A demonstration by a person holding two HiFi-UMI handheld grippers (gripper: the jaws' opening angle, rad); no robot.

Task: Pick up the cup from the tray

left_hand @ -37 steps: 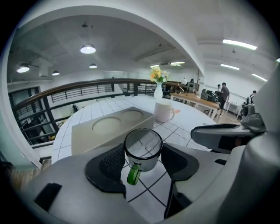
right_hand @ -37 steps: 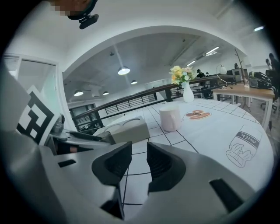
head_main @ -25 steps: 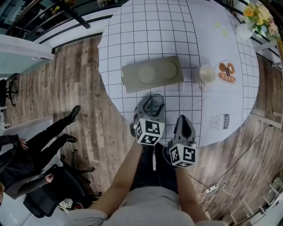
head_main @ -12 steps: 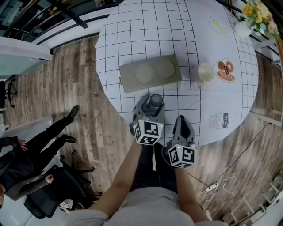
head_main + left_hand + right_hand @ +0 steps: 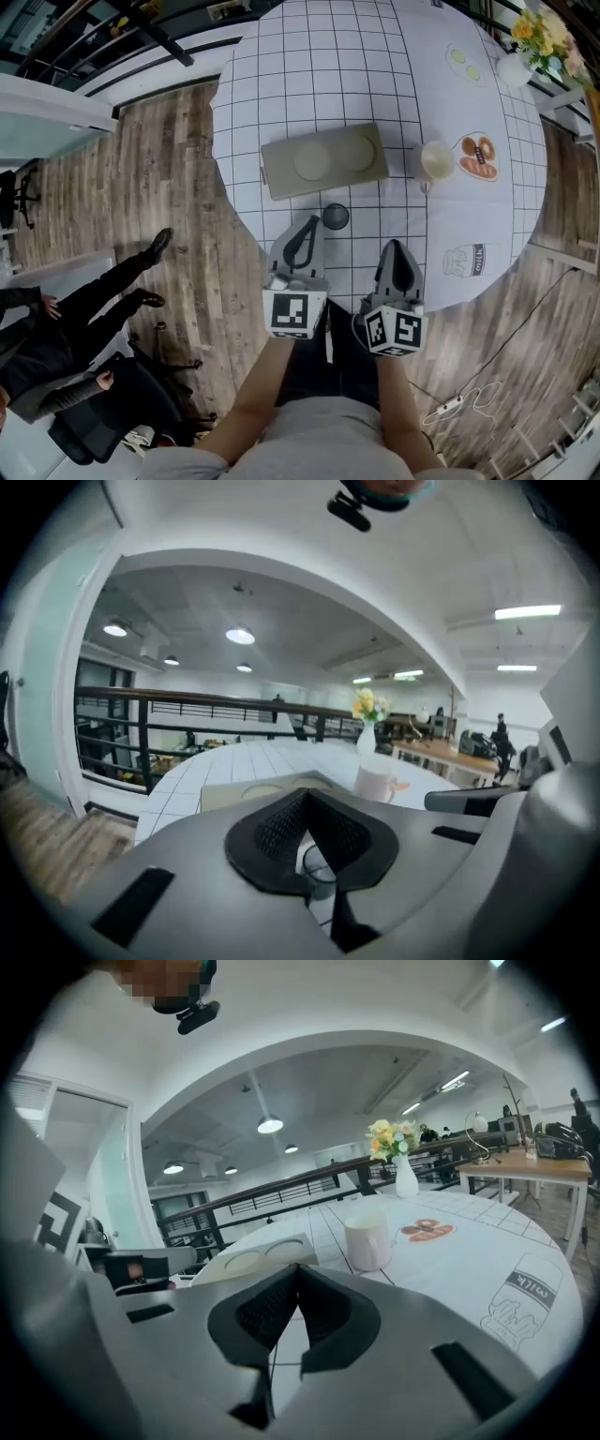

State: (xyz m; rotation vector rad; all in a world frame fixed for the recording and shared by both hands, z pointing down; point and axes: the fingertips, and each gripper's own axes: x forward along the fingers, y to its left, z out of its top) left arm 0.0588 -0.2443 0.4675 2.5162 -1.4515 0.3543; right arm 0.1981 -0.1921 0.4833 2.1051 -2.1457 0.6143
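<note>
My left gripper (image 5: 308,225) has just closed its jaws with nothing between them. The cup (image 5: 335,217) stands free on the table (image 5: 309,75) just past its tips, already off the tray (image 5: 279,174), I think. My right gripper (image 5: 398,247) is clenched empty, kept back as a spare.

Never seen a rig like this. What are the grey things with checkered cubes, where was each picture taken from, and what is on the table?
No robot here: a person holds a two-jaw gripper in each hand; the cubes belong to them. The head view looks down from the person's head; each gripper view looks along that gripper's jaws. The left gripper has just been closing its jaws, with nothing between them. The right gripper is shut and empty. On the round table's white grid cloth lie a grey-green tray, its two round hollows empty, a white mug beside it, and a small dark glass cup just beyond the left gripper's tips.
</note>
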